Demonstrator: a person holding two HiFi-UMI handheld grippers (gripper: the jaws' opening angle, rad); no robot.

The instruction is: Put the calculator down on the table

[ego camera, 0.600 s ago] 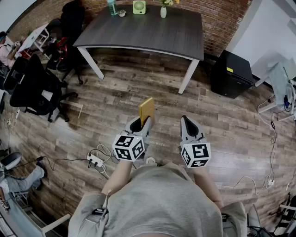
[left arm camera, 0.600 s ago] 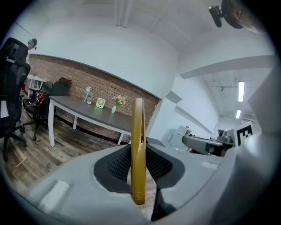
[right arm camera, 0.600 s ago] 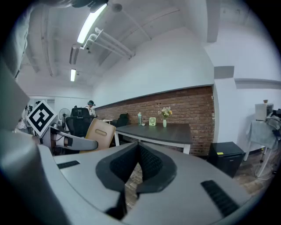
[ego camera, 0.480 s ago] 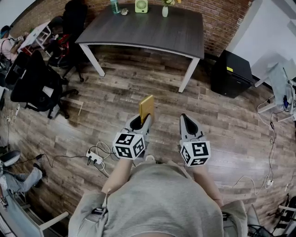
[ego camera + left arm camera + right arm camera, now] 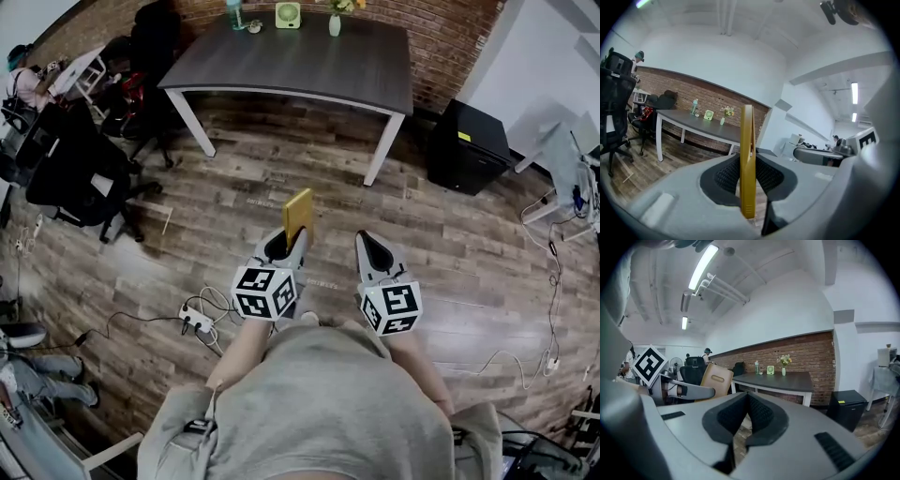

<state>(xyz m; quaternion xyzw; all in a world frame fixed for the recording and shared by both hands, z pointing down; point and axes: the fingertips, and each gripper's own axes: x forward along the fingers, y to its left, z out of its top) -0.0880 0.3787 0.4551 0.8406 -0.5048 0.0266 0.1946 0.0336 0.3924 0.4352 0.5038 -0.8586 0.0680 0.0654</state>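
Observation:
The yellow calculator [image 5: 298, 214] stands on edge, clamped in my left gripper [image 5: 292, 240] above the wooden floor. In the left gripper view it is a thin yellow slab [image 5: 747, 159] squeezed between the two dark pads [image 5: 726, 176]. My right gripper [image 5: 367, 244] hangs beside it on the right, shut with nothing in it, its pads meeting [image 5: 747, 411]. In the right gripper view the calculator [image 5: 716, 379] shows at the left. The dark grey table [image 5: 309, 61] with white legs stands well ahead against the brick wall.
A bottle [image 5: 232, 13], a small green fan [image 5: 288, 14] and a vase [image 5: 335, 22] stand at the table's far edge. Black office chairs [image 5: 70, 169] crowd the left, a black cabinet [image 5: 469, 145] sits at the right. A power strip [image 5: 194, 323] with cables lies on the floor.
Both grippers have edged forward toward the table, the calculator still clamped in the left one. The chairs at the left have drifted slightly in the picture.

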